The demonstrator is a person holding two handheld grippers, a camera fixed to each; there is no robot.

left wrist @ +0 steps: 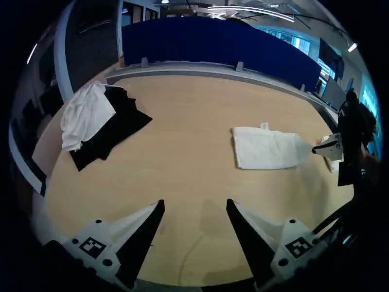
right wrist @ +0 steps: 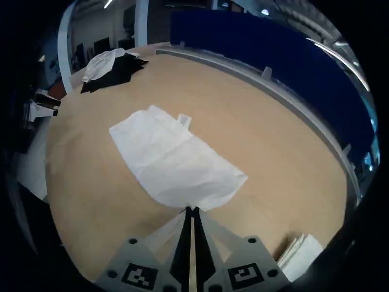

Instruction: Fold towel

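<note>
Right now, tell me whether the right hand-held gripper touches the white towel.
Touching. In the right gripper view, the right hand-held gripper pinches the white towel at its edge.

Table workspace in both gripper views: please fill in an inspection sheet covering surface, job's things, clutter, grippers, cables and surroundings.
Surface: light wooden table, curved far edge, bare around the work.
Job's things: white towel lying flat on the table, tag at its far edge, near corner drawn to a point.
Clutter: white cloth heaped on black cloth at the far corner; white stack near the table's edge.
Grippers: left gripper open over bare table, holding nothing; right gripper closed on the towel's near corner.
Cables: nothing seen on the table.
Surroundings: blue partition behind the table; office space beyond.
</note>
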